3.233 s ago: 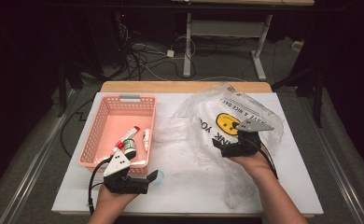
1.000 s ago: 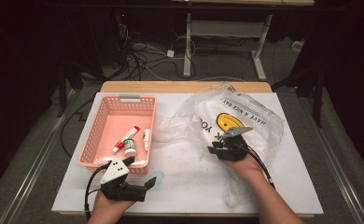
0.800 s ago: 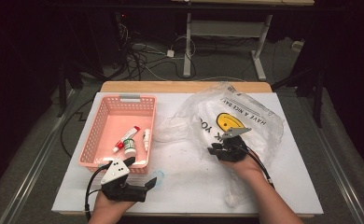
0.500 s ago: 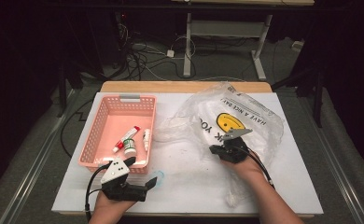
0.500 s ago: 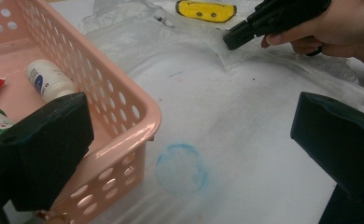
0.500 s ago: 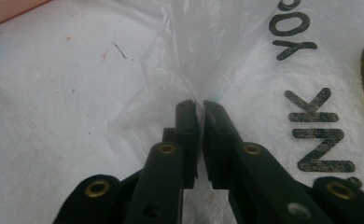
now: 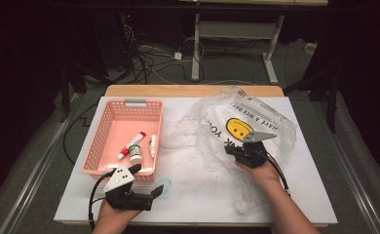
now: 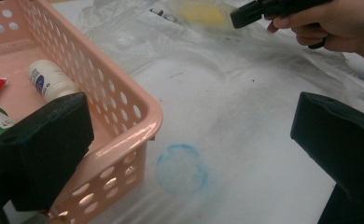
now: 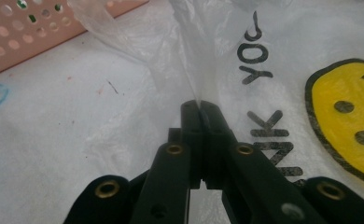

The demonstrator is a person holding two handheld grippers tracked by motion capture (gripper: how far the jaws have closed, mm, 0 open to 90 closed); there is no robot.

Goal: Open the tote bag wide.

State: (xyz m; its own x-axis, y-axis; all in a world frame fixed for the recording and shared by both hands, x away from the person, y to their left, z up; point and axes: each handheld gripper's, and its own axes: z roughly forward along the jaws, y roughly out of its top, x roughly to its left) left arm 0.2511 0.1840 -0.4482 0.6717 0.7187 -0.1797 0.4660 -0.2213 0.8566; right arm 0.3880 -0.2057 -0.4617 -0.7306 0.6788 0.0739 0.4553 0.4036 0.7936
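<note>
**Inspector:** Clear, crinkled plastic carrier bag printed with a yellow smiley face and black lettering: it lies spread over the right half of the table, its loose handle end trailing left toward the basket. I judge it very light, limp and slippery, with no stiffness of its own; it will sag and billow when lifted and could tear if snagged.

**Assistant:** Where is it held?

**Inspector:** The right gripper has just closed its black jaws on a pinched fold of film near the "THANK YOU" print, and the film rises taut from the tips. A gathered fold or the handle loop looks the soundest hold; a single flat layer would slip.

**Assistant:** The other hand?

**Inspector:** The left gripper rests low at the near edge with its jaws spread wide, nothing between them, beside the salmon-pink perforated plastic basket. In the basket are a red-capped tube and a small white bottle.

**Assistant:** Surface and room?

**Inspector:** White tabletop, smudged, with a faint blue ring. The room is dark, with cables across the grey floor.
</note>
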